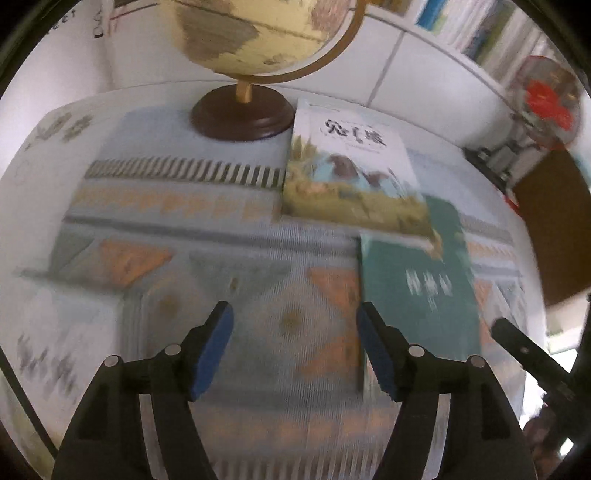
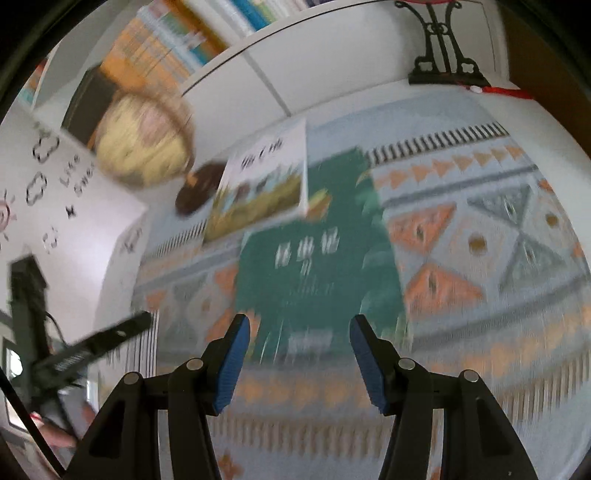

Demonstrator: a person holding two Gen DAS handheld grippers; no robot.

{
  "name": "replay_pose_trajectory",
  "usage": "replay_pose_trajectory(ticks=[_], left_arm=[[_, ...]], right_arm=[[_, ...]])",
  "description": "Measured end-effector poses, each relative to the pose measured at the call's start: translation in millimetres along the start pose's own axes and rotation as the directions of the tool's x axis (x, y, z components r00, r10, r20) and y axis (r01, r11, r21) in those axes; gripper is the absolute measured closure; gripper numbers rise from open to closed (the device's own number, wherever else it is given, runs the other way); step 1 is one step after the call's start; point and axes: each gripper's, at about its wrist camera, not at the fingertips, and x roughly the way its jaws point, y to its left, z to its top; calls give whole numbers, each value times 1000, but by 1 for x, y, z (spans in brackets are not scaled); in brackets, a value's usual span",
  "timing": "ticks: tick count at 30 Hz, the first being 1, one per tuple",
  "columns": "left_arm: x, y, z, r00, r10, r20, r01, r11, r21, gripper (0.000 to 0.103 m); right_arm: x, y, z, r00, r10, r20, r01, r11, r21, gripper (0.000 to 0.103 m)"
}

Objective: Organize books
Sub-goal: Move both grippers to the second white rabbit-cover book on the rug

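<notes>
Both the left gripper and right gripper are spread wide, holding nothing, above the patterned cloth. At one o'clock from the left gripper lies a green book with white lettering; a white picture book overlaps its far end. Beyond them, at eleven o'clock, stands a globe. A shelf behind holds rows of books.

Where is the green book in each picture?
Left wrist view: the green book lies right of centre on the patterned cloth, its far end under the white picture book.
Right wrist view: the green book sits in the middle, just ahead of the open right gripper.
Shared landmark: the globe's brown base, beside the white picture book.
</notes>
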Motion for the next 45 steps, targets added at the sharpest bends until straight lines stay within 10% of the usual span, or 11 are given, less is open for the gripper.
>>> replay_pose_trajectory(ticks=[15, 24, 34, 45], left_arm=[[79, -23, 72, 993, 2, 121, -7, 999, 37, 23], [47, -45, 1, 991, -119, 53, 116, 991, 67, 23], [-29, -79, -168, 974, -197, -111, 215, 959, 183, 23], [-13, -55, -127, 944, -326, -46, 327, 945, 23, 23]], right_arm=[[119, 4, 97, 988, 151, 36, -145, 980, -133, 45], [99, -10, 73, 983, 181, -33, -183, 975, -126, 43], [6, -54, -59, 968, 57, -246, -109, 973, -203, 36], [-8, -89, -65, 983, 143, -113, -155, 983, -103, 35]])
